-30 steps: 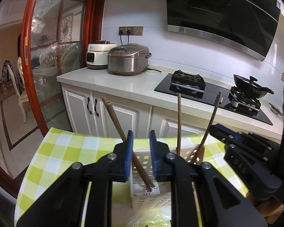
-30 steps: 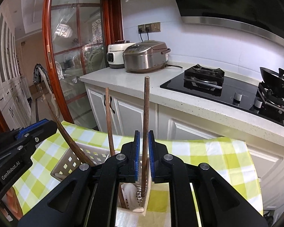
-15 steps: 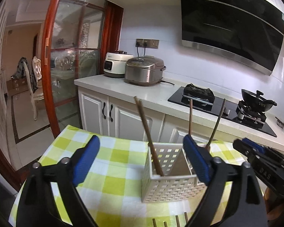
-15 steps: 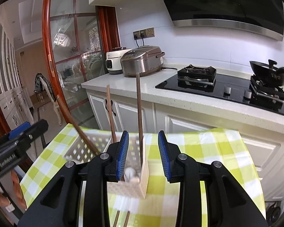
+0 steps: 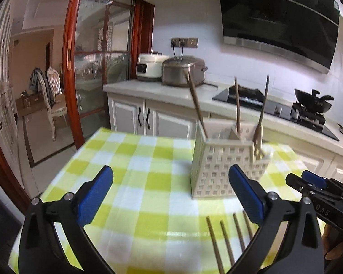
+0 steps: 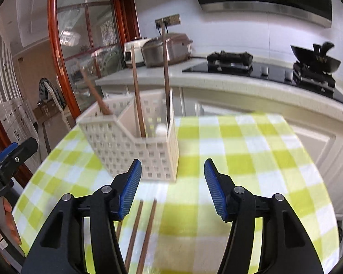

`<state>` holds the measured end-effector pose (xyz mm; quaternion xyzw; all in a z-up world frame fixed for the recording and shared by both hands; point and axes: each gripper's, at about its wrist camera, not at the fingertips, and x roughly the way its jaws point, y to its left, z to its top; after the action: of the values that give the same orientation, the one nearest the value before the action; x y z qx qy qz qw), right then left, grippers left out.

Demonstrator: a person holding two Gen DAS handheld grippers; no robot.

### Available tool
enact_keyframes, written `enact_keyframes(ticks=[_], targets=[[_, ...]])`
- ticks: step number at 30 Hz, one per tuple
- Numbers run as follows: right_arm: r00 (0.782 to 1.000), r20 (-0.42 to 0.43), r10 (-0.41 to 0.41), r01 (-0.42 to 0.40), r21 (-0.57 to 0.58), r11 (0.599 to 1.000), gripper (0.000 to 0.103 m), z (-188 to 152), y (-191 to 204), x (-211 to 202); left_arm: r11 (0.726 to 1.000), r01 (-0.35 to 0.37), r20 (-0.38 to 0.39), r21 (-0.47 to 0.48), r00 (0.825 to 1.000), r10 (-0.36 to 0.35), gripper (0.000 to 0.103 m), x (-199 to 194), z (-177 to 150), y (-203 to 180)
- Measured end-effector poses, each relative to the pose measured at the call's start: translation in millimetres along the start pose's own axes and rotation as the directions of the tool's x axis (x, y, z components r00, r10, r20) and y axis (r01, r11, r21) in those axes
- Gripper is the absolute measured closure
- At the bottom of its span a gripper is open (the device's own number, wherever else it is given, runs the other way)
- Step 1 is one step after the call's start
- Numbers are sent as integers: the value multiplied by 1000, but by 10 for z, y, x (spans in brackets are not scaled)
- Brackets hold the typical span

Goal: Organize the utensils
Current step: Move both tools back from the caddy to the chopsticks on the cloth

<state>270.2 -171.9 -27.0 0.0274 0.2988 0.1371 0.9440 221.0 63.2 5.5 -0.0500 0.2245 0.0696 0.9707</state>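
Item one: white perforated utensil basket (image 5: 219,171), standing upright on the yellow-and-white checked tablecloth (image 5: 135,159), ahead of both grippers and touching neither. Seen from the left wrist, it is sitting beyond the right-hand blue pad; seen from the right wrist, it is sitting beyond the left-hand pad.

Item two: three brown sticks standing in the basket, long axes running bottom to top. The left stick (image 5: 195,105) is leaning with its top end tilting away to the left. The middle stick (image 5: 237,105) is standing nearly upright in an inner compartment. The right stick (image 5: 263,107) is leaning slightly, top end to the right.

Item three: loose chopsticks on the cloth (image 5: 226,242), lying flat in front of the basket, roughly parallel, far ends pointing towards the basket. From the right wrist, they (image 6: 139,233) are running below and beside the left pad.

Item four: left gripper (image 5: 170,196), jaws having just been opening, now spreading wide with only cloth between them.

Item five: right gripper (image 6: 172,188), jaws having just been opening, standing apart and pinching nothing.
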Motion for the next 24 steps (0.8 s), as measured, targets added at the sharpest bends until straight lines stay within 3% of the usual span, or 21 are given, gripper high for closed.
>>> enact_keyframes(ticks=[9, 14, 21, 24], targets=[[997, -77, -13, 13, 5, 1000, 48, -446, 15, 89, 1000, 17, -64, -20, 998, -18, 5, -83, -507, 30], [992, -128, -21, 19, -20, 1000, 48, -629, 65, 176, 1000, 17, -102, 17, 995, -15, 5, -120, -763, -24], [984, -178, -25, 15, -58, 998, 50, -746, 197, 276, 1000, 10, -139, 17, 990, -8, 5, -80, -942, 22], [979, -202, -24, 6, -87, 996, 56, -762, 285, 320, 1000, 17, -153, 14, 988, -14, 5, -67, -972, 49]])
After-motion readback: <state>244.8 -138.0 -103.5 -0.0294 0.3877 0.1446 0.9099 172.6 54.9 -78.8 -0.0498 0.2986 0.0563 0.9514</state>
